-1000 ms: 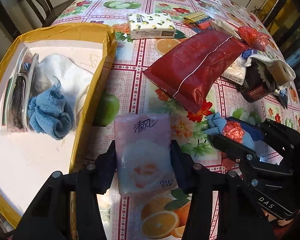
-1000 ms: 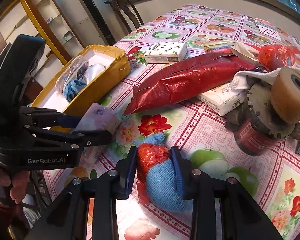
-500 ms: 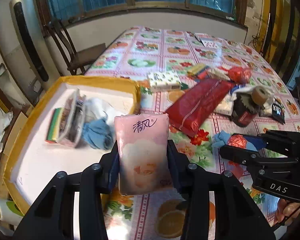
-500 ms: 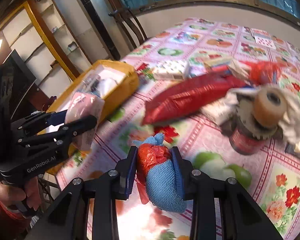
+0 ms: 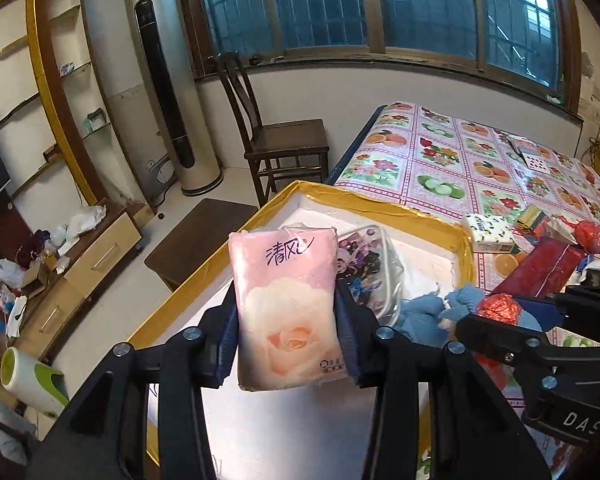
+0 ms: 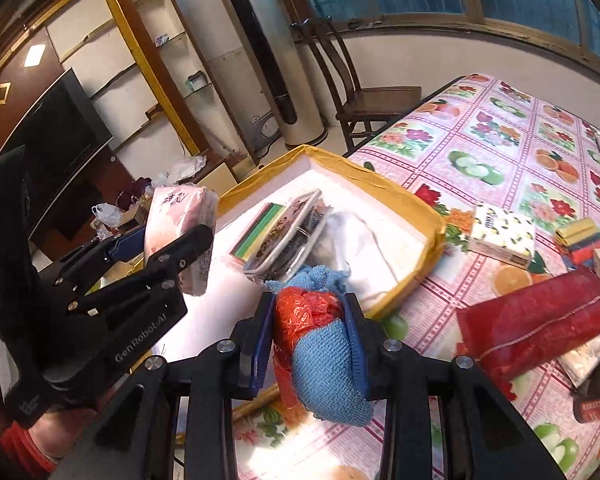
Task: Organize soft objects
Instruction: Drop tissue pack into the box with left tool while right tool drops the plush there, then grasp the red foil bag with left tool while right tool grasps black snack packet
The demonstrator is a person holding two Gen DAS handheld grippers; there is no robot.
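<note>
While both grippers carry soft things, the yellow-edged box [image 5: 462,240] waits beneath them as the collecting place.

Clenched on the pink tissue pack [image 5: 288,308], the left gripper [image 5: 286,340] pinches its two long sides, so the pack stands upright over the near part of the box, long axis vertical, printed top pointing up and away from the camera. Judging by that hold, it is raised clear of the rim for dropping in. The right gripper [image 6: 310,344] grasps a blue cloth bundled with red plastic [image 6: 320,352], hanging over the box's near rim, its rounded end drooping toward the camera. Inside the box lie a clear pouch [image 6: 288,236] and another blue cloth [image 6: 316,274].
</note>
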